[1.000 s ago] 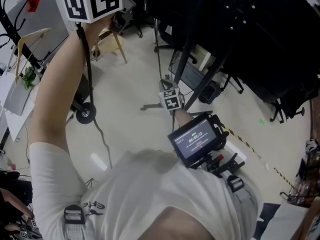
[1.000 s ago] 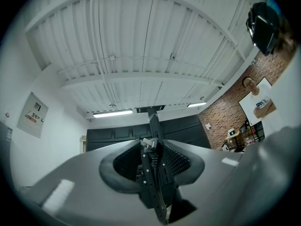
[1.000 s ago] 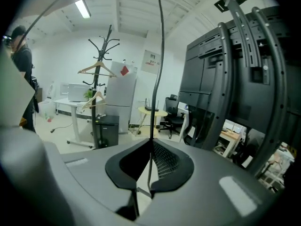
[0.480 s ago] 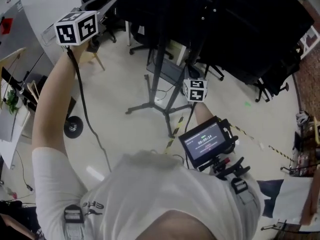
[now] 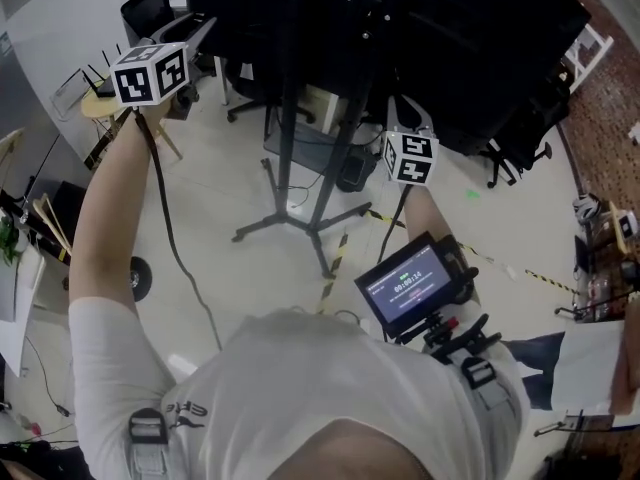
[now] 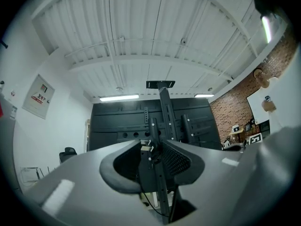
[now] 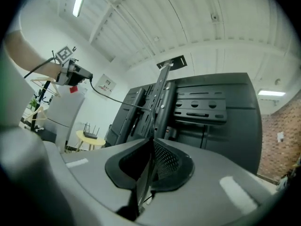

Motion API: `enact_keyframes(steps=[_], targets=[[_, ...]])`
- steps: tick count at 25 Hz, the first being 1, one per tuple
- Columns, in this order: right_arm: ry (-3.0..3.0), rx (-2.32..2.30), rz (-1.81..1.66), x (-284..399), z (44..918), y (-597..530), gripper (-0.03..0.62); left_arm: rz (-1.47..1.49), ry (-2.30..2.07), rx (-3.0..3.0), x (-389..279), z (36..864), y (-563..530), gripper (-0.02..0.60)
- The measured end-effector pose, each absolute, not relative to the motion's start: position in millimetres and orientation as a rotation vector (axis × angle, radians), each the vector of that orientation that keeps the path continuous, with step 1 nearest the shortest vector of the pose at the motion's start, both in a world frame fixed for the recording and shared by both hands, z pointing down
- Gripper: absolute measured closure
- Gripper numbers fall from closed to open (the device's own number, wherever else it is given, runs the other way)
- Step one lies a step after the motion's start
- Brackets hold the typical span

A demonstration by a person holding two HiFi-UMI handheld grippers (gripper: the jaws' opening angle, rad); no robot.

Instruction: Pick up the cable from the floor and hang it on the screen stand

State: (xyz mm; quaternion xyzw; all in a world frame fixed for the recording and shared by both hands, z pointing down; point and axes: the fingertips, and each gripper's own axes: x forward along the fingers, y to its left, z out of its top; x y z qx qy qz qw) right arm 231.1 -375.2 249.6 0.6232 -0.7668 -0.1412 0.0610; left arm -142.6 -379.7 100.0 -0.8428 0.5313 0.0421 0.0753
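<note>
In front of the big black screen stand (image 5: 288,148) at the top, the left gripper (image 6: 157,159) and right gripper (image 7: 151,149) are both clamped on the thin cable (image 7: 117,99) stretched between them, so it likely needs to be lifted over the stand next.

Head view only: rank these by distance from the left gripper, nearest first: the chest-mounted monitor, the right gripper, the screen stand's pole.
Measured from the left gripper, at upper left:
1. screen stand's pole, just to its right.
2. right gripper, past the pole, near centre.
3. chest-mounted monitor, lower right, close against the person's body.
</note>
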Motion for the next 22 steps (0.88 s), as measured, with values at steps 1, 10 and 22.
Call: enact_keyframes(steps=[1, 10, 22], targets=[[-2.318, 1.897, -0.446, 234.5, 240.9, -375.5, 0.559, 0.132, 1.59, -2.529, -141.8, 100.5, -381.6, 0.44], [-2.345, 2.017, -0.66, 260.2, 156.7, -369.8, 0.559, 0.211, 1.593, -2.48, -148.4, 83.3, -392.4, 0.44], [-2.39, 2.127, -0.863, 291.7, 64.3, -389.3, 0.559, 0.357, 1.542, -2.419, -133.7, 27.7, -439.3, 0.44]])
